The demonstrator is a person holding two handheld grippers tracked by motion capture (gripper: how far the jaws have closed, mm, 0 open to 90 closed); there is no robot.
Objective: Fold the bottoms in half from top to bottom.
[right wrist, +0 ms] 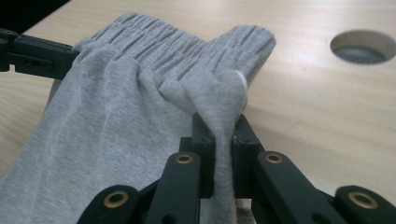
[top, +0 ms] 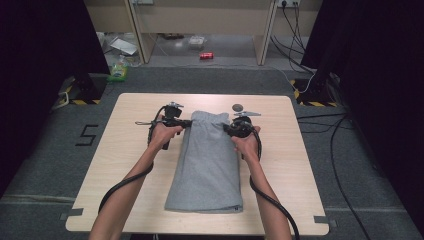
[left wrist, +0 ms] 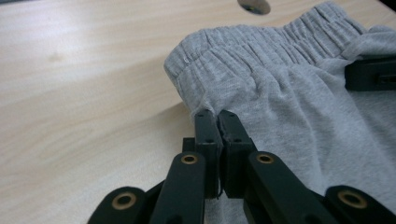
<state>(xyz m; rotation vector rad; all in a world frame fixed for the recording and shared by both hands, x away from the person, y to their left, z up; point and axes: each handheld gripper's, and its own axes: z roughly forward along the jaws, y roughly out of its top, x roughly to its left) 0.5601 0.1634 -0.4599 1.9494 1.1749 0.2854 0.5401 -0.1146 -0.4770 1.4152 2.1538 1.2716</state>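
Two claws, left (left wrist: pixel 215 116) and right (right wrist: pixel 219 123), each pinch shut on a waistband corner of the grey shorts (top: pixel 207 165), so the cloth can lift evenly off the worktop (top: pixel 125 165).

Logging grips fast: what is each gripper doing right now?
Left gripper: shut on the grey pants, at the waistband's edge.
Right gripper: shut on the grey pants, a fold pinched near the waistband.

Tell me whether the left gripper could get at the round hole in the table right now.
Probably not yet: the left gripper is shut on the grey trousers just below the waistband; the round hole lies beyond them.
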